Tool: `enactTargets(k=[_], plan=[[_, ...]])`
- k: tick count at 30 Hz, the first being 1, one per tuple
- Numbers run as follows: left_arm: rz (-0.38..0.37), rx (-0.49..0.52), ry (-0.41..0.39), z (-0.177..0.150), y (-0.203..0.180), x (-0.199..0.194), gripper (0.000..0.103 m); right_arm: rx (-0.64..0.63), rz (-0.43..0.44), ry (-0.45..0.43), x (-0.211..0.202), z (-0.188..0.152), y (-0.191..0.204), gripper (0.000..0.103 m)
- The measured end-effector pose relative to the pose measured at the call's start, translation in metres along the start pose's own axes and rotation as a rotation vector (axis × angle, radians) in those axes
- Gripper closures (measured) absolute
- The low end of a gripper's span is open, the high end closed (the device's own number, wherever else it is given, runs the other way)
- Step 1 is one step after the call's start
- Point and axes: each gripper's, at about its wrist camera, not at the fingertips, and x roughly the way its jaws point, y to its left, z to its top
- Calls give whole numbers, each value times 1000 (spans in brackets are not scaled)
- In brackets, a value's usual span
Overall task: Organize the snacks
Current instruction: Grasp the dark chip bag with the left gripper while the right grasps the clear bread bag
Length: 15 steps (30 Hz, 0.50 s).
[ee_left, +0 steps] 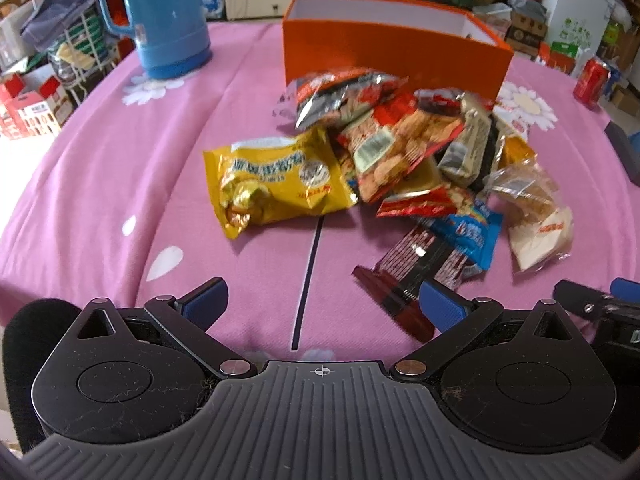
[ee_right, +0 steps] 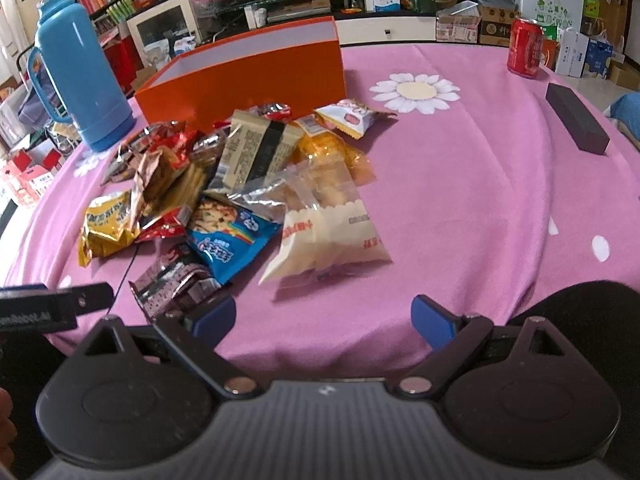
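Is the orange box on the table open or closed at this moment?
Open. The orange box has no lid on it, and its pale inner walls show from above. Whether anything lies inside cannot be told.

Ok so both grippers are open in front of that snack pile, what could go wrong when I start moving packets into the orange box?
1. The snack pile is overlapped, so grabbing one packet may drag its neighbours.
2. The left gripper and right gripper sit close together, and both face the dark red packet; they could collide.
3. The orange box stands right behind the pile, so a low carry might catch its front wall.
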Motion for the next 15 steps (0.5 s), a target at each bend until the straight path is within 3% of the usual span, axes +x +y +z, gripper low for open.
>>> enactTargets(k=[6, 15], plan=[[-22, -40, 21, 3, 20, 12, 22, -31, 32, -53, 2, 10, -12, 11], [-170, -42, -23, 28, 16, 15, 22, -88, 113, -43, 42, 51, -7, 11]])
